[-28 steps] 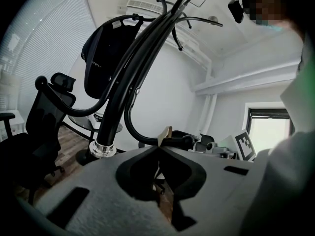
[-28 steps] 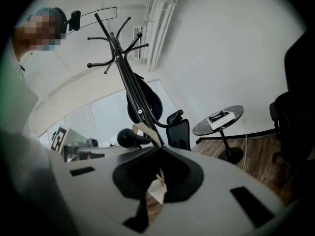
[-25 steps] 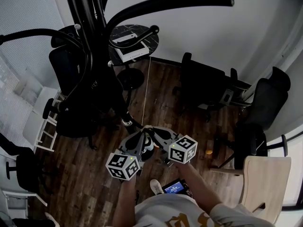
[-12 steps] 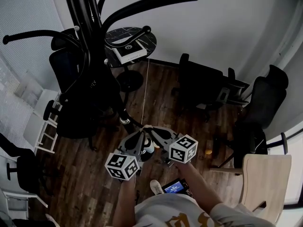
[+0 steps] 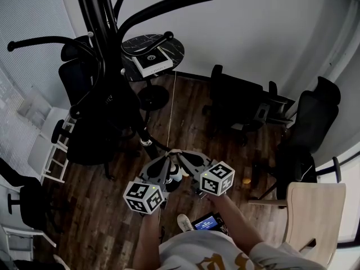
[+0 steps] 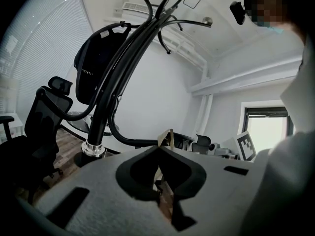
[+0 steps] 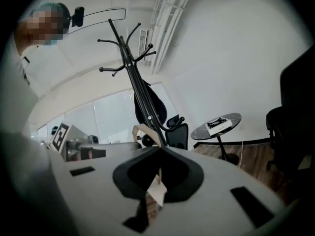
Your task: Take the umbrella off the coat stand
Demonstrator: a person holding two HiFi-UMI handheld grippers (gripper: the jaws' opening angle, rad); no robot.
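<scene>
One coat stand. One round table, one box on it. At least four black office chairs. One wooden chair. Two grippers: left gripper, right gripper. One person.

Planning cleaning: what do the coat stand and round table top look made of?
Coat stand: likely metal tubing, glossy black; highlights run along its bent arms. Table top: dark marble-look with white veining; real stone or laminate unclear.

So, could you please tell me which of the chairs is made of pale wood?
The light wooden chair at the head view's lower right, beside the person; the office chairs are black.
</scene>
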